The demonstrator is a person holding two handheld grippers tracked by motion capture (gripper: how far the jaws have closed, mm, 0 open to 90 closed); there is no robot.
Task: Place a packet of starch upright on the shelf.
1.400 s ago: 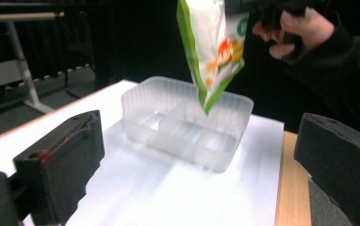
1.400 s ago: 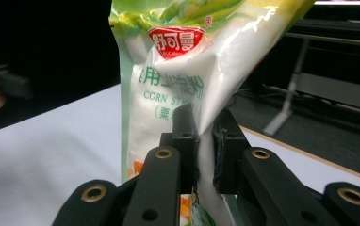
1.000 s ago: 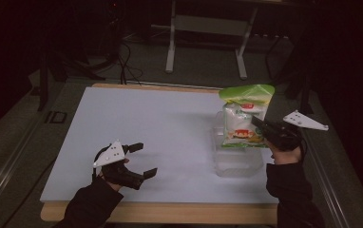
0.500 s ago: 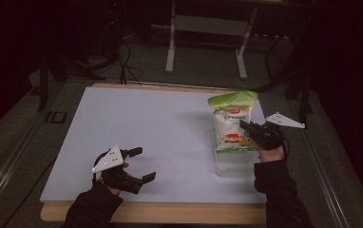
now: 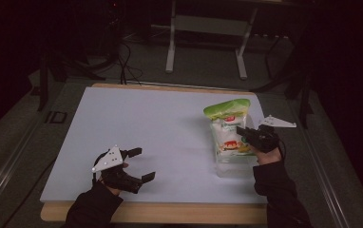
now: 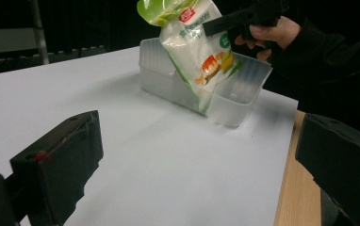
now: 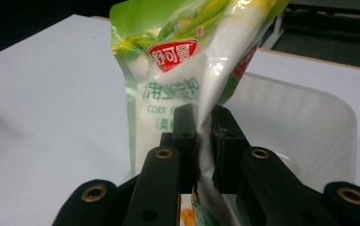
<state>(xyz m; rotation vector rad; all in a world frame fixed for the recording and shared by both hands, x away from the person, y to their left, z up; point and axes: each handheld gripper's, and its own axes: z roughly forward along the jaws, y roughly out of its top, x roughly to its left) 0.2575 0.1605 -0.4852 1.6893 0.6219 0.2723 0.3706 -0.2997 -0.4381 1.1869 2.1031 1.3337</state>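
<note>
One bag of corn starch point(image 5: 228, 129) is the item I have in hand: a white pouch with a green top and a red label, standing tilted inside a clear plastic container point(image 5: 232, 166). Its lower end sits in the container; its green top leans out toward 11 o'clock in the high view. In the left gripper view the bag point(image 6: 197, 52) leans against the container's point(image 6: 244, 101) near wall.

My right gripper point(image 5: 246, 135) is clamped on the bag at its 3 o'clock edge. In the right gripper view, the two black jaws pinch a vertical fold of the pouch point(image 7: 168, 94) between them, with the translucent container wall point(image 7: 310, 132) behind at 2 o'clock.

My left gripper point(image 5: 141, 164) rests low at 7 o'clock on the white table point(image 5: 146, 123), well apart from the container. Its jaws stand wide with nothing between them, and the left gripper view confirms bare tabletop point(image 6: 168, 165) between the pads.

Container and bag occupy the 4 o'clock part of the table, near its right edge.
</note>
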